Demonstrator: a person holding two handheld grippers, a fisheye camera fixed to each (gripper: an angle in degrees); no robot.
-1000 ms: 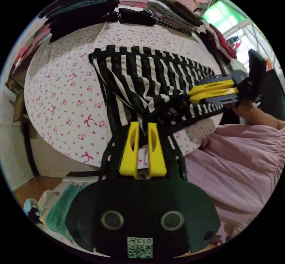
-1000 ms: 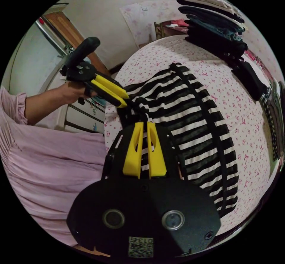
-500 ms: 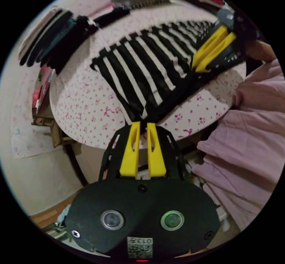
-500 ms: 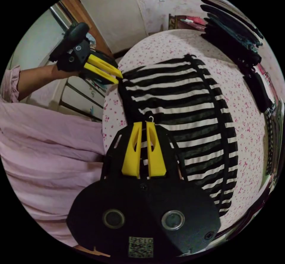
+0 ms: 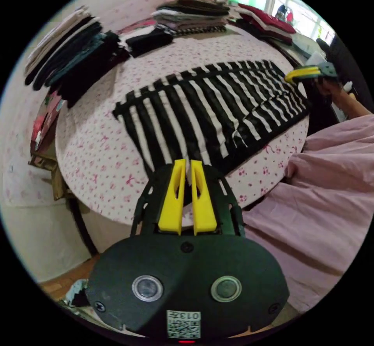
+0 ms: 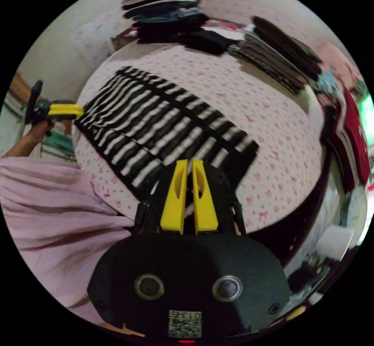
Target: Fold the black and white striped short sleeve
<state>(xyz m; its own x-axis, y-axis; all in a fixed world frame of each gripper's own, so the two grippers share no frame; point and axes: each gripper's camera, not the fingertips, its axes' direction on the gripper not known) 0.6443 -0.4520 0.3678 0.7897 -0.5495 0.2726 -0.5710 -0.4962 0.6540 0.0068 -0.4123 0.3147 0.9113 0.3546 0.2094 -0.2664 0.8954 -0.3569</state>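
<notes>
1. Well off to the left of the left gripper (image 5: 186, 163), a stack of dark folded clothes (image 5: 72, 65) sat on the far part of the table (image 5: 97, 159), probably finished pieces parked clear of the working area.
2. The left gripper had its yellow jaws drawn together on the near corner of the black and white striped short sleeve (image 5: 206, 104); both jaws appeared to press on the cloth. That hold looked meant to keep one end taut.
3. Ahead of that gripper and running off to its right, the garment lay stretched as a long band across the flowered tablecloth, its near edge close to the table's rim (a sensible spot for a person in a pink garment (image 5: 323, 206) standing right against it).
4. At the band's other end, far to the right of the left gripper, the right gripper (image 5: 302, 74) held the opposite corner; in its own view its jaws (image 6: 187, 163) were closed together on the striped edge.
5. With both ends pinched and pulled apart, the cloth lay nearly smooth, so I judged this to be a flattening step before the next fold.
6. Further folded piles (image 6: 280, 62) lay beyond the garment, ahead and to the right of the right gripper.
</notes>
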